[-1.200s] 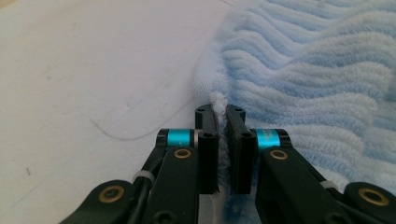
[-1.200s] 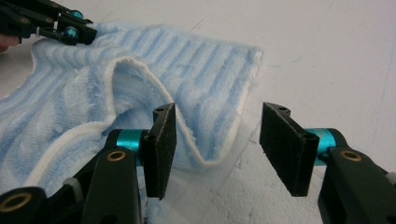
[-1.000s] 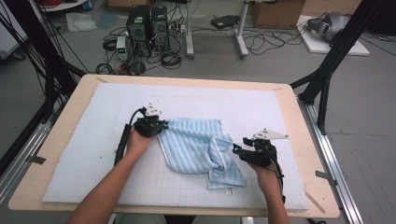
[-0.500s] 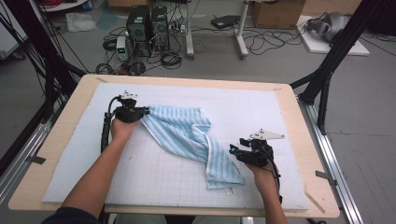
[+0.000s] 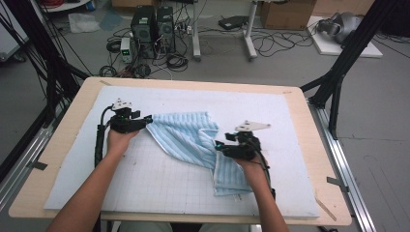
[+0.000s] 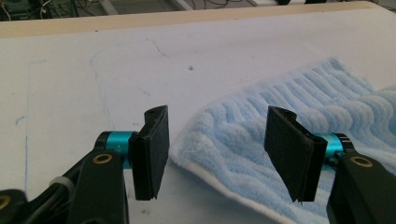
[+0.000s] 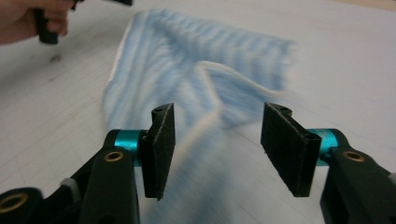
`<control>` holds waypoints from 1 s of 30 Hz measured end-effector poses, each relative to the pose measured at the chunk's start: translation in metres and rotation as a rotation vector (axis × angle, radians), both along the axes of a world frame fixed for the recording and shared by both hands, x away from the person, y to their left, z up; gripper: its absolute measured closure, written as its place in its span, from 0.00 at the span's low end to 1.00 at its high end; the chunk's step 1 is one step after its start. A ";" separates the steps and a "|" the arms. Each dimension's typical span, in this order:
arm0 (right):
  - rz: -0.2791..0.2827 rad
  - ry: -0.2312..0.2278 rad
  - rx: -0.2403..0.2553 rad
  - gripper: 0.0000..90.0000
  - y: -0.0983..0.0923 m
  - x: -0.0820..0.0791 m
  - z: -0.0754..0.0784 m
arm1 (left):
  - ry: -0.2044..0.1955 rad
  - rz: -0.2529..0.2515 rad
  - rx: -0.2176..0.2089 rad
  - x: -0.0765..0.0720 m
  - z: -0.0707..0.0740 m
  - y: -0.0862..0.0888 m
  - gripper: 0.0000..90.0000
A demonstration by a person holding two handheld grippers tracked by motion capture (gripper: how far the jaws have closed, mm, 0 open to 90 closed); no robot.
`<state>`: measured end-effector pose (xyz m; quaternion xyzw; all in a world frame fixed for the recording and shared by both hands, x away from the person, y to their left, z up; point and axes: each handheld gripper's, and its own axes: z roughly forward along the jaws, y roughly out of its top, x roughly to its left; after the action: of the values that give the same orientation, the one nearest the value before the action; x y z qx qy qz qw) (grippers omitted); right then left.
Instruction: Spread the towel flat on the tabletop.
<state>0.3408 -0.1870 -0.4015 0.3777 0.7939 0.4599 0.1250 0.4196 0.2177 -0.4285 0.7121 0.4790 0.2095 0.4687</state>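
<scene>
Spreading a light blue striped terry towel [image 5: 193, 142] across the white gridded foam mat [image 5: 159, 193] is the work we have in hand, and the cloth lies near the middle of the mat, one corner drawn out toward our left, the near part still folded and bunched under our right.

Our left gripper [image 6: 217, 154] has just been opening its jaws; they now stand well apart, the towel's white-edged corner lying on the mat between them, neither pad pressing it. Our right gripper [image 7: 224, 149] hangs just above the bunched part with its jaws about half open, gripping nothing.

We judge several things could go wrong. With both grippers free, the towel may stay skewed, since the fold running down its middle is not yet pulled flat. If we close the right jaws on the thick bunch, we may catch two layers at once and drag the whole cloth rather than open it. If the left pads brush the freed corner as we move away, it could flip back over itself. The right gripper view is blurred, so we could misjudge where the hem lies.

We can read no brand, label or writing on the towel, the mat or the light wooden table [image 5: 319, 145].
</scene>
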 end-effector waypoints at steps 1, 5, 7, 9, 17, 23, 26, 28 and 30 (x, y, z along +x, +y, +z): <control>0.029 -0.003 -0.035 0.54 0.011 0.002 -0.001 | 0.000 0.000 0.000 -0.001 -0.001 0.000 0.45; 0.008 0.002 -0.311 0.93 0.031 0.014 -0.016 | 0.003 -0.008 -0.008 -0.006 -0.005 0.001 0.45; -0.045 0.008 -0.355 0.93 0.022 0.016 -0.018 | 0.003 -0.024 -0.002 -0.009 -0.006 0.000 0.46; -0.114 0.010 -0.359 0.93 0.005 0.016 -0.017 | 0.002 -0.038 -0.006 -0.011 -0.006 -0.003 0.46; -0.352 0.042 -0.483 0.90 -0.052 0.016 -0.025 | 0.039 -0.152 0.008 -0.018 -0.009 -0.033 0.47; -0.345 0.000 -0.345 0.75 -0.059 0.007 -0.019 | 0.028 -0.265 0.048 -0.024 -0.013 -0.055 0.45; -0.347 -0.014 -0.286 0.70 -0.062 0.004 -0.017 | 0.032 -0.314 0.056 -0.027 -0.015 -0.065 0.44; -0.346 -0.015 -0.246 0.65 -0.064 0.001 -0.015 | 0.034 -0.336 0.061 -0.028 -0.016 -0.073 0.42; -0.342 -0.021 -0.197 0.60 -0.065 -0.002 -0.014 | 0.033 -0.360 0.088 -0.030 -0.017 -0.082 0.40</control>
<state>0.3386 -0.2519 -0.4152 0.4882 0.7579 0.3560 0.2458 0.3901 0.1360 -0.4455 0.8093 0.3419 0.1315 0.4591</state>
